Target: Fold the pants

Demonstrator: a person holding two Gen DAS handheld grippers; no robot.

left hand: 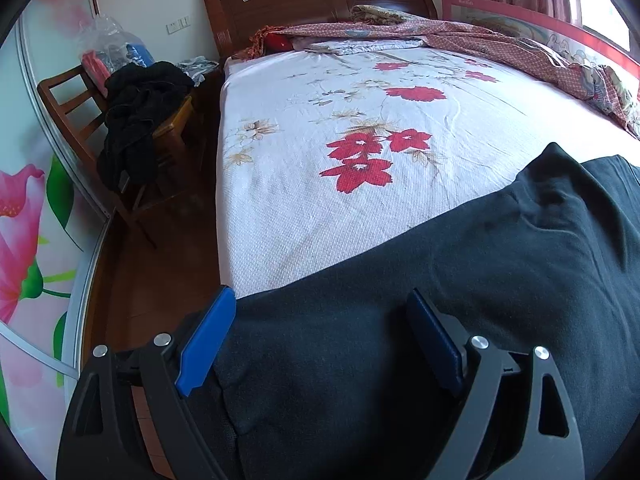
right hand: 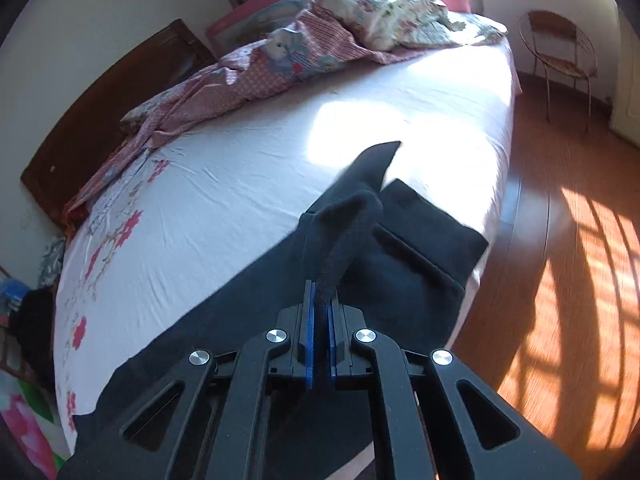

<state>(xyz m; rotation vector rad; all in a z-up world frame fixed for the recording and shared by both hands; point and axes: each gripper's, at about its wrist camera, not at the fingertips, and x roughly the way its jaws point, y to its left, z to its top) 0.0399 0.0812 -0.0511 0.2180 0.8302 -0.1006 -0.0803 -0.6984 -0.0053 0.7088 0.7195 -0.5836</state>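
Observation:
Dark pants (left hand: 460, 280) lie spread along the near edge of the bed's white flowered sheet (left hand: 320, 120). My left gripper (left hand: 320, 308) is open, its blue pads wide apart just above the pants near the bed's left corner. In the right wrist view the pants (right hand: 400, 280) reach the bed's right edge. My right gripper (right hand: 322, 300) is shut on a lifted fold of the pants, which rises from the pads toward a pointed end (right hand: 380, 156).
A crumpled patterned quilt (left hand: 500, 36) and pillows (right hand: 392, 16) lie along the far side by a pink rail. A wooden chair with black clothes (left hand: 140, 120) stands left of the bed. A wire chair (right hand: 560, 52) stands on the wood floor at right.

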